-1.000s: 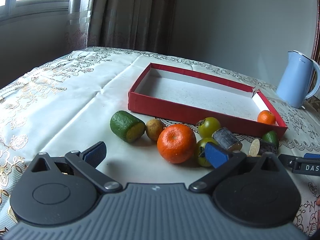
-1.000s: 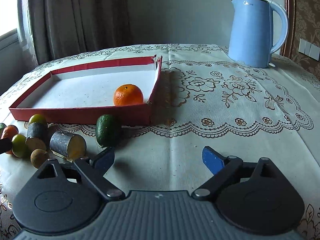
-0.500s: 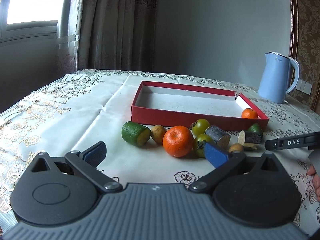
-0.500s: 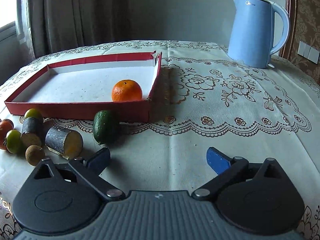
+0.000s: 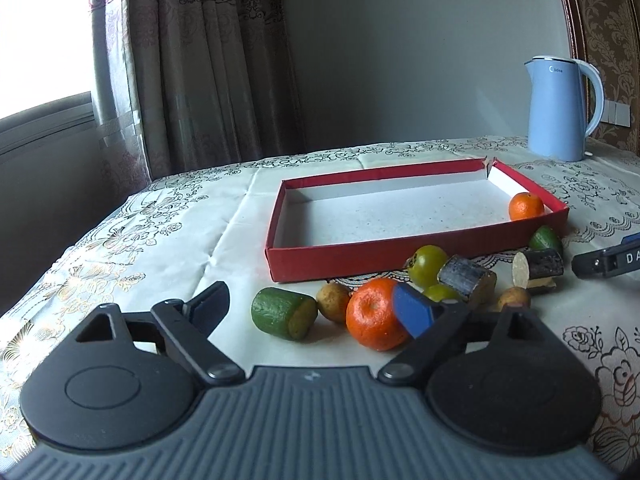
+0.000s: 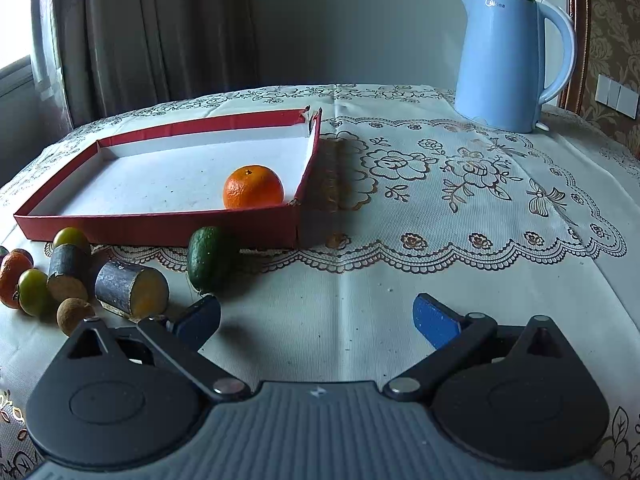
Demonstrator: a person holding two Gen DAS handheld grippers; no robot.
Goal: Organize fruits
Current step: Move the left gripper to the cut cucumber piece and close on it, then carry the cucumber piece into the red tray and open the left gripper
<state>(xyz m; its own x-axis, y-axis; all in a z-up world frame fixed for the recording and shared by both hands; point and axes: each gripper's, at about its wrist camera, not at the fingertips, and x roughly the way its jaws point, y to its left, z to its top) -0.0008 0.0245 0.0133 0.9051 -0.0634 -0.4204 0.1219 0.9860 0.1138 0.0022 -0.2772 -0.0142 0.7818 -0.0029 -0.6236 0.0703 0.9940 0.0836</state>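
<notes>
A red tray [image 5: 340, 254] [image 6: 160, 232] holds one orange [image 5: 526, 207] [image 6: 253, 187] in its near right corner. In front of it lie a loose orange [image 5: 374, 314], a cut green piece [image 5: 282, 313], a small brown fruit [image 5: 333, 307], green round fruits [image 5: 430, 265], dark cut pieces [image 5: 466, 280] [image 6: 130, 288] and a green fruit [image 6: 207, 258]. My left gripper [image 5: 312, 306] is open and empty just short of the loose orange. My right gripper [image 6: 316, 320] is open and empty over bare cloth, right of the fruit row; its tip shows in the left wrist view [image 5: 608, 260].
A light blue kettle [image 6: 512, 60] [image 5: 560, 108] stands at the back right on the lace cloth. Curtains and a window are behind the table on the left. The table edge falls away on the left.
The left gripper has pulled back, risen and swung right, so the tray and kettle sit more to the right. The right gripper has eased back slightly. Both stay open.
</notes>
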